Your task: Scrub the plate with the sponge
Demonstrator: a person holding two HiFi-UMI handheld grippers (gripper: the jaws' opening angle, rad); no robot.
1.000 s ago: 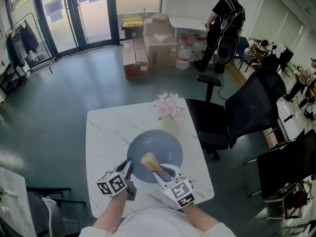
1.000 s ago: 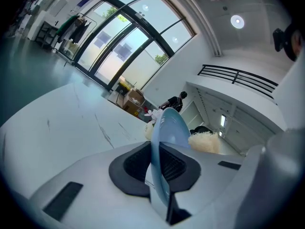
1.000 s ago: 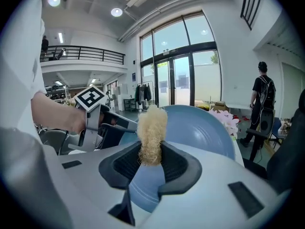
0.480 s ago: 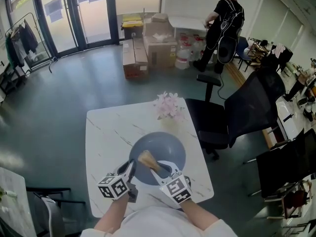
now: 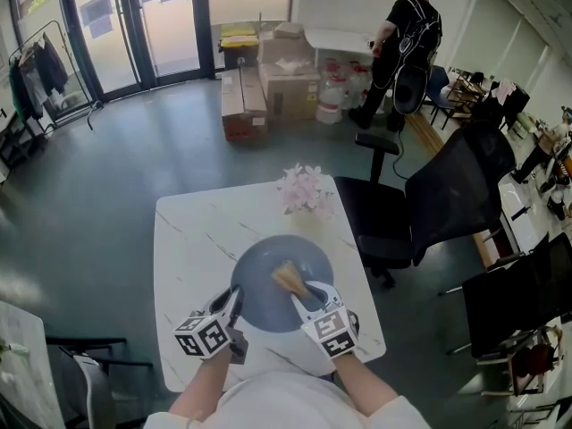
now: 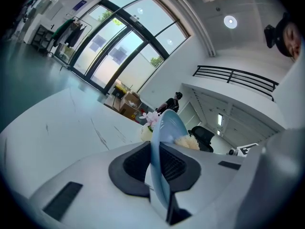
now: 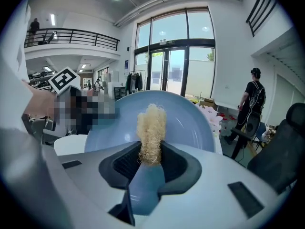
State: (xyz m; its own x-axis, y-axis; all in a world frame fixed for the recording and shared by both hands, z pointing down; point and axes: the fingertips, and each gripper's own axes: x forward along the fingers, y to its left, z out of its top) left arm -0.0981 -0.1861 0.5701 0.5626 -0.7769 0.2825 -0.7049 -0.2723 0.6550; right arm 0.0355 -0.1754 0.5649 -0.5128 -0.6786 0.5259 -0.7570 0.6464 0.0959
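A blue-grey plate [image 5: 268, 307] lies on the white marble table [image 5: 192, 239], near its front edge. My left gripper [image 5: 235, 298] is shut on the plate's left rim; in the left gripper view the rim [image 6: 161, 161] stands edge-on between the jaws. My right gripper [image 5: 303, 295] is shut on a tan fibrous sponge [image 5: 288, 278], which rests on the plate's inner face right of centre. In the right gripper view the sponge [image 7: 151, 128] sticks up from between the jaws against the plate [image 7: 190, 123]. The sponge [image 6: 189, 141] also shows past the rim in the left gripper view.
A bunch of pink flowers [image 5: 304, 190] stands at the table's far edge behind the plate. A black office chair [image 5: 420, 213] is close to the table's right side. Cardboard boxes [image 5: 268, 83] and a standing person [image 5: 407, 43] are far back.
My right gripper has carried the sponge to the right across the plate, from left of centre to right of centre. The left gripper keeps its hold on the rim.
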